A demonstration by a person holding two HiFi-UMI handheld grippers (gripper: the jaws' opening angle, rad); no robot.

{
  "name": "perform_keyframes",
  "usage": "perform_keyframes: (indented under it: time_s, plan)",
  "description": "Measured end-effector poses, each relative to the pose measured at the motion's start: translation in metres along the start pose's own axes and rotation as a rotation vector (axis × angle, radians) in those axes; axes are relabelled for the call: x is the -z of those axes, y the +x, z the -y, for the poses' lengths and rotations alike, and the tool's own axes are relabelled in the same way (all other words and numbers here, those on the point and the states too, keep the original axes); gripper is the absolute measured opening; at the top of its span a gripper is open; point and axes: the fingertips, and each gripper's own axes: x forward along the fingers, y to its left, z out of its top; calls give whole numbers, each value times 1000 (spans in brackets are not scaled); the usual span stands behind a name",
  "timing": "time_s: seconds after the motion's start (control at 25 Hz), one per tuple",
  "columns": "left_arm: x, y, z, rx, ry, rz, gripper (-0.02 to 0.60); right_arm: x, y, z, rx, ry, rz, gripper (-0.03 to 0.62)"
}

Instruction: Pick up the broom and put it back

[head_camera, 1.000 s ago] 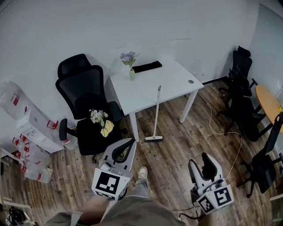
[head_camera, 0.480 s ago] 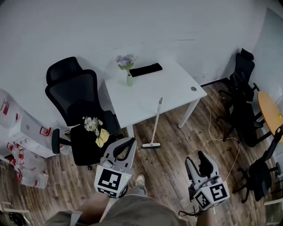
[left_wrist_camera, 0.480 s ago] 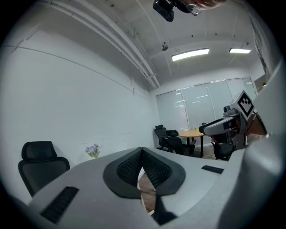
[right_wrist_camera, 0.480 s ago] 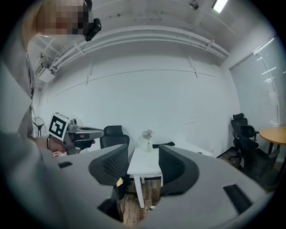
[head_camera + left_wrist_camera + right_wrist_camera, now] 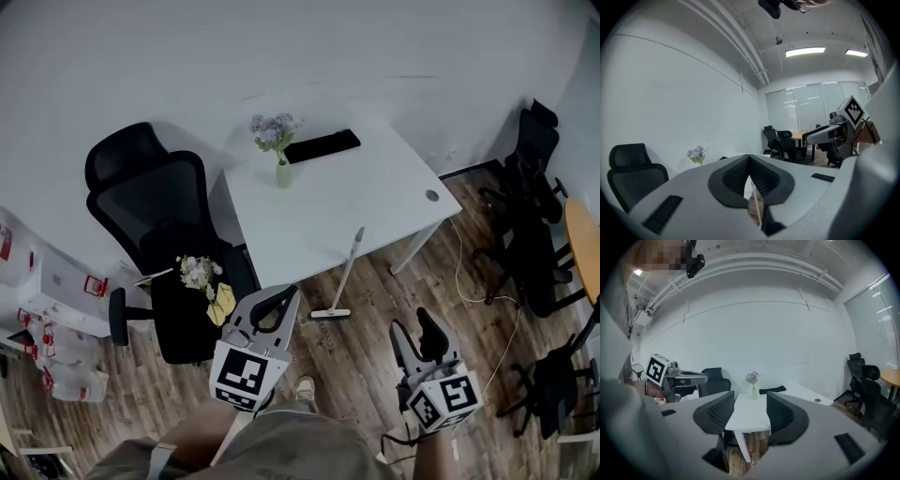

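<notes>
— Against the table (image 5: 375, 187) edge ahead leans the broom (image 5: 345, 274), head on the floor, untouched.
— Grippers?
— Both empty: left gripper (image 5: 285, 294) pinched together, right gripper (image 5: 412, 326) parted. Approach step; next, I reckon, step closer and clamp the handle with the right.

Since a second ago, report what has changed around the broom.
The person has stepped closer to the table, so it and the broom are nearer. Nothing was gripped or released. The broom still leans on the table edge; the left tool stays shut and empty, the right tool open.
</notes>
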Motion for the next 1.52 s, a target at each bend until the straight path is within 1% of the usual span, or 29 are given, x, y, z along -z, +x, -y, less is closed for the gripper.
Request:
perform_keyframes:
  time_s: [0.24,0.56,0.88,0.96,1.16,1.36,1.52]
  plan:
    - [8,19,-18,-2,-3,-24,15,3,32,9,-2,20,-16,222]
    - [14,38,-20,-12,-23,-61,15,19,53,31,-21,39,-71,222]
    - [28,62,-28,-87,-35,-101,15,44,95,56,-59,51,-117,222]
    - [38,72,-31,-107,-44,-122,15,56,110,61,-65,46,-142,222]
    - [71,96,-35,-141,-101,-186,15,96,145,75,-79,66,-208,222]
    - [115,114,-32,-157,-116,-265,15,143,176,86,-97,112,-262,222]
    - [157,126,-28,-166,-139,-321,15,181,202,100,-90,120,-299,222]
